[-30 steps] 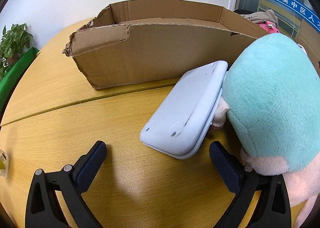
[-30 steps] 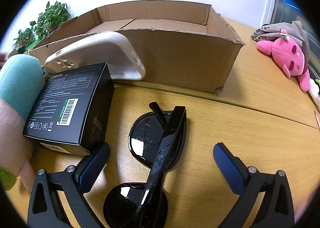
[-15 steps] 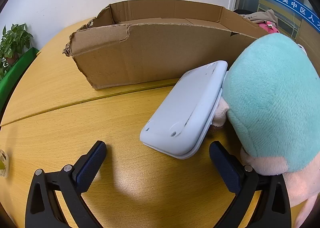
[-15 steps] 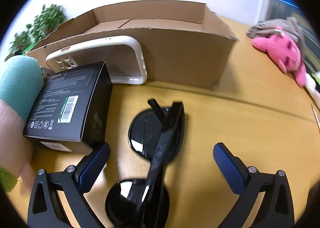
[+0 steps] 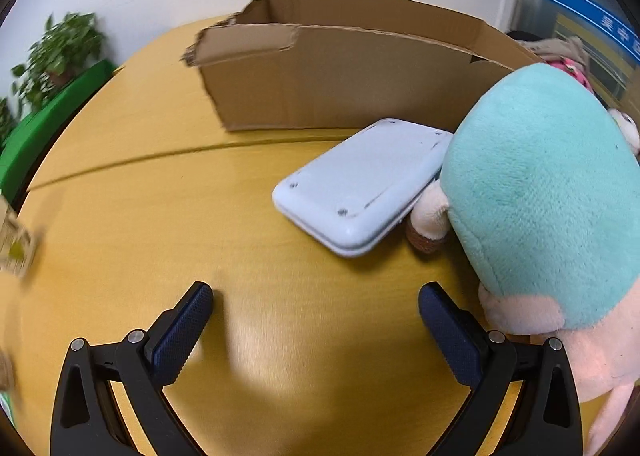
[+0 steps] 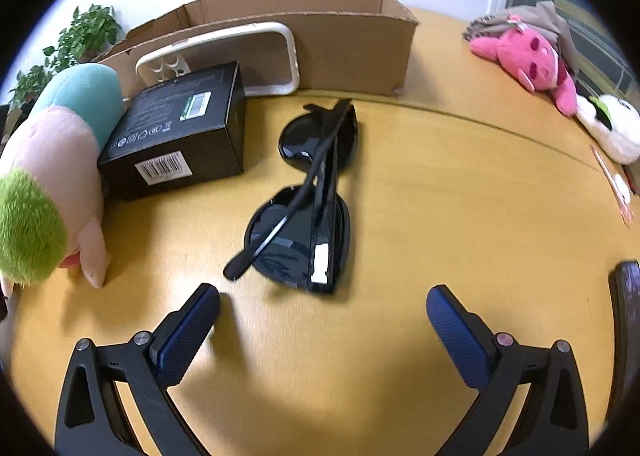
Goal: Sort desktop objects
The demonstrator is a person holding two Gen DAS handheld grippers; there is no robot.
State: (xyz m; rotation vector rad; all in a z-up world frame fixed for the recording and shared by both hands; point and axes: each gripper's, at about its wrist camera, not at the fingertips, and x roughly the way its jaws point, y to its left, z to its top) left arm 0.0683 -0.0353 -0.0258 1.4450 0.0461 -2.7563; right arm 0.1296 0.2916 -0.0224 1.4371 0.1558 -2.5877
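Note:
An open cardboard box (image 5: 340,76) stands at the back of the wooden table; it also shows in the right wrist view (image 6: 344,44). A pale blue flat device (image 5: 360,184) lies face down, leaning on a teal and pink plush toy (image 5: 544,192). My left gripper (image 5: 316,300) is open and empty, short of the device. In the right wrist view, black sunglasses (image 6: 312,192) lie folded on the table, a black carton (image 6: 176,132) sits to their left, and a white phone case (image 6: 224,56) leans on the box. My right gripper (image 6: 324,304) is open and empty, just short of the sunglasses.
The plush toy (image 6: 52,160) lies left of the black carton. A pink plush (image 6: 524,56) and a white plush (image 6: 612,128) lie at the far right. A potted plant (image 5: 60,56) and green ledge are beyond the table's left edge. A small paper item (image 5: 12,244) sits at left.
Both grippers have pulled back and risen; the sunglasses and the blue device now lie farther ahead of the fingers. The left view has swung to the left. Both stay open.

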